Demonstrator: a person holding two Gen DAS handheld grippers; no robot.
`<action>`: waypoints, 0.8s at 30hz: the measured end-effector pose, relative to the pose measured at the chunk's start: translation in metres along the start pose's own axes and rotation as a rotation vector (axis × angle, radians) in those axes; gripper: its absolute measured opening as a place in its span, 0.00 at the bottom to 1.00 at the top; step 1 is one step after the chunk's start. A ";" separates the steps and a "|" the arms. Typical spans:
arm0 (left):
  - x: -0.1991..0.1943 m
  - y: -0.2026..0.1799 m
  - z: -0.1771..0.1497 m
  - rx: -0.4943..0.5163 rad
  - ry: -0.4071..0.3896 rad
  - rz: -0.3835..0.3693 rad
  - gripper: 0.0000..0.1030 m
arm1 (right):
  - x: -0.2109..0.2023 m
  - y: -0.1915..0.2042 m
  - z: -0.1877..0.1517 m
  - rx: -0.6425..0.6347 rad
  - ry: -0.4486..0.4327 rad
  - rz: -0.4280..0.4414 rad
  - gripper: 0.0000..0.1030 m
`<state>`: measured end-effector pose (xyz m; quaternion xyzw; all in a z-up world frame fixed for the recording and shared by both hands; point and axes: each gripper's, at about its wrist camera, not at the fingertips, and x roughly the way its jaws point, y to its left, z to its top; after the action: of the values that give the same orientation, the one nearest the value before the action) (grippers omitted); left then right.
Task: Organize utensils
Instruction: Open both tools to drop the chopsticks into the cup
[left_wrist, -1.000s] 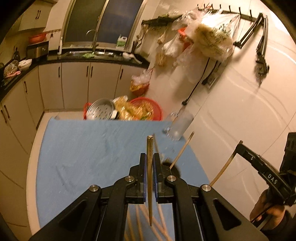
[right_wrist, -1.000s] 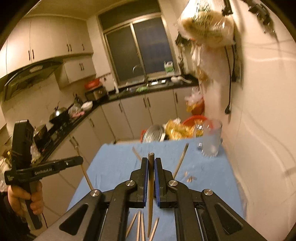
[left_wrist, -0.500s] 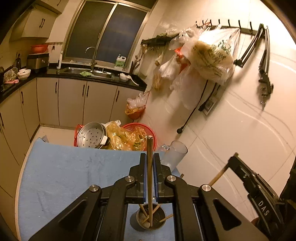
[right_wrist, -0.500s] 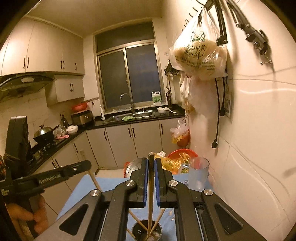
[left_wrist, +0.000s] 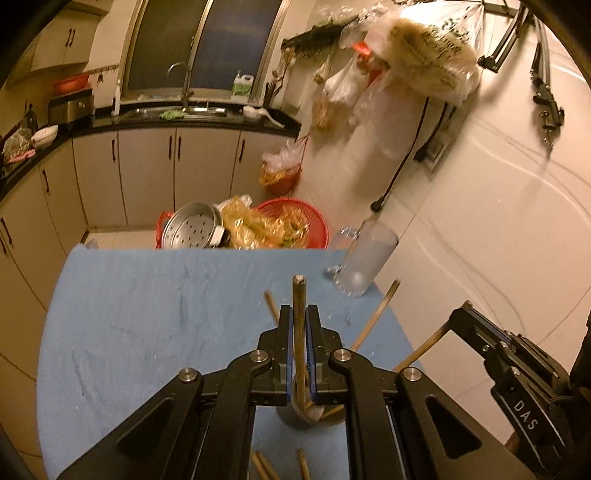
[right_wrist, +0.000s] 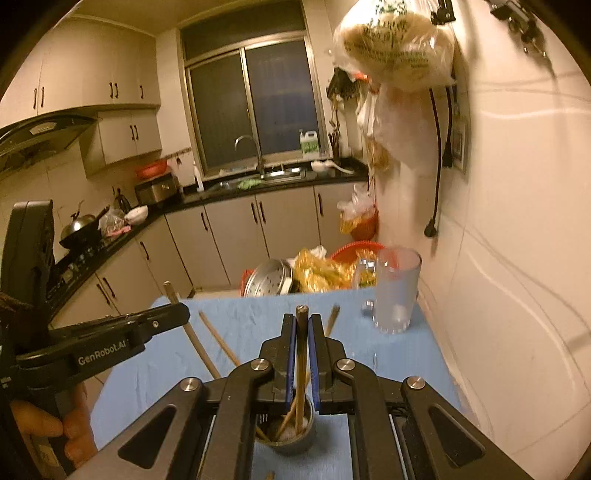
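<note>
Bamboo chopstick (left_wrist: 298, 325) stands upright, clamped in the left hand-held gripper (left_wrist: 300, 325), tip over the cup (left_wrist: 314, 415) directly below; the right hand-held gripper (right_wrist: 302, 332) likewise pinches one (right_wrist: 302, 354).

Ahead of the gripper and to its right, a clear glass mug with a handle (right_wrist: 395, 291) stands upright on the blue cloth-covered table (left_wrist: 147, 314), near the far right corner and close to the white tiled wall (left_wrist: 480, 221). Past the table's far edge, straight ahead, lies a round perforated steel steamer tray (left_wrist: 192, 230), touching crumpled yellow plastic bags (left_wrist: 258, 225) in a red mesh basket (left_wrist: 317, 229). Farther ahead, a dark countertop carries a chrome faucet (right_wrist: 255, 151) beneath a dark window (right_wrist: 255, 99). High on the right, a translucent plastic bag of pale noodles (right_wrist: 391, 48) hangs against the wall.
</note>
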<state>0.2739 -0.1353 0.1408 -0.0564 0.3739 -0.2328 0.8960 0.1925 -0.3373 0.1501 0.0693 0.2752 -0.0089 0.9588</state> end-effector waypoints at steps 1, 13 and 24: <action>0.000 0.003 -0.003 -0.004 0.007 0.002 0.07 | 0.001 -0.001 -0.004 0.002 0.012 -0.001 0.07; -0.008 0.014 -0.013 -0.028 0.042 -0.003 0.25 | -0.002 0.001 -0.018 0.003 0.043 -0.016 0.12; -0.045 0.109 -0.074 -0.209 0.114 0.092 0.45 | -0.036 -0.005 -0.066 0.047 0.146 0.023 0.35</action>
<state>0.2362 -0.0125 0.0869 -0.1191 0.4487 -0.1539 0.8722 0.1267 -0.3337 0.1130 0.0957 0.3433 0.0006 0.9343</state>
